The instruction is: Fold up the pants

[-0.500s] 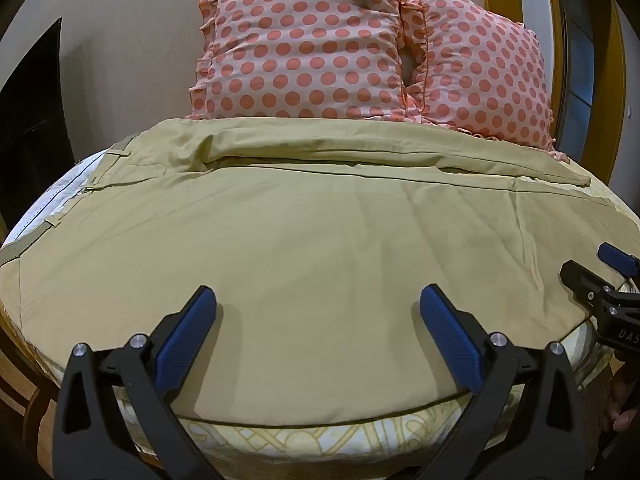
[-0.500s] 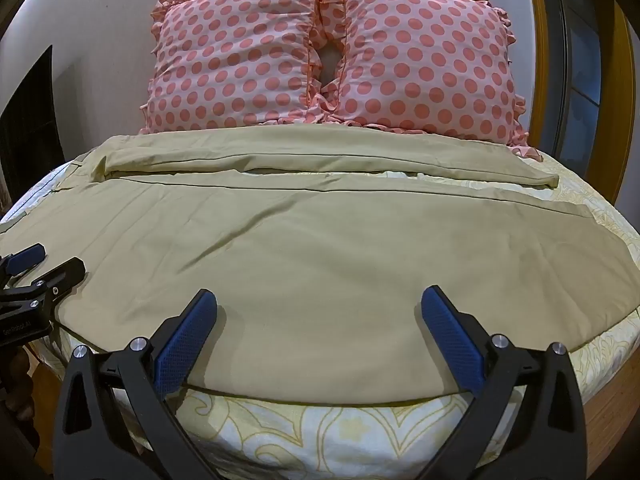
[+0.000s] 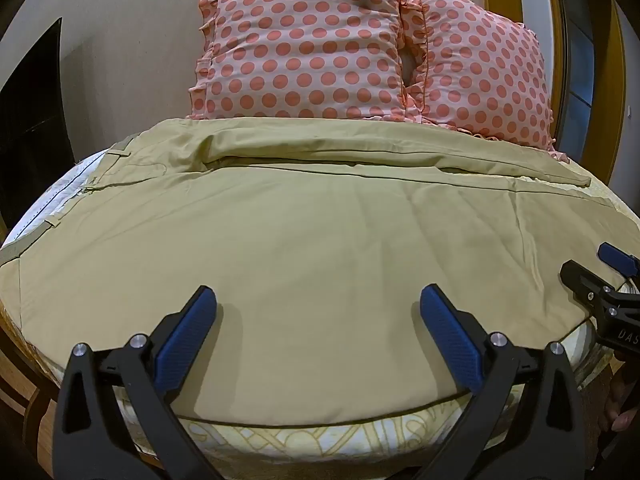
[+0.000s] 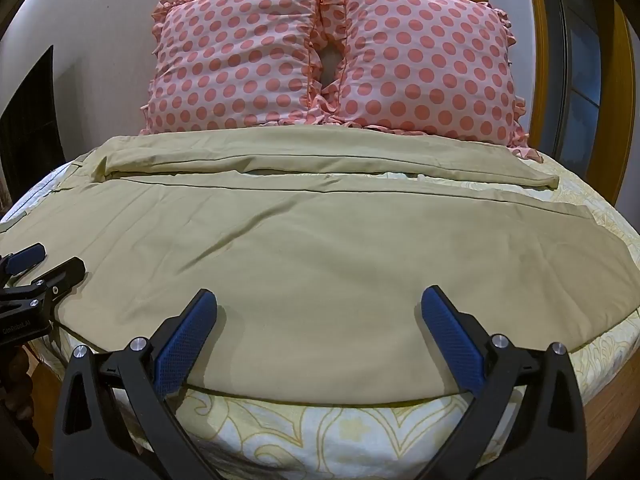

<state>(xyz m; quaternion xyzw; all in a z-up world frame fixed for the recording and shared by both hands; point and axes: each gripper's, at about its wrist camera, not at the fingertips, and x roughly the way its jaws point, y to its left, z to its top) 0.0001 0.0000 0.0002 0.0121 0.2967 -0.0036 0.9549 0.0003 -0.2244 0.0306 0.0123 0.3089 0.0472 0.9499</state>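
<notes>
Khaki pants [image 3: 320,240] lie spread flat across the bed, waistband at the left, legs running to the right; they also show in the right wrist view [image 4: 320,248]. The far leg lies along the pillows, the near leg toward me. My left gripper [image 3: 318,300] is open and empty, over the near edge of the pants. My right gripper [image 4: 319,300] is open and empty, over the near edge further right. Each gripper shows at the edge of the other's view: the right one [image 3: 592,268] and the left one [image 4: 44,264].
Two pink polka-dot pillows [image 3: 312,44] [image 4: 424,60] stand against the wall behind the pants. A patterned yellow bedsheet [image 4: 340,432] shows below the pants' near hem. A wooden bed frame [image 4: 616,384] edges the mattress. A dark doorway [image 3: 28,120] is at left.
Both views have shifted very slightly. The pants have not moved and both grippers stay open.
</notes>
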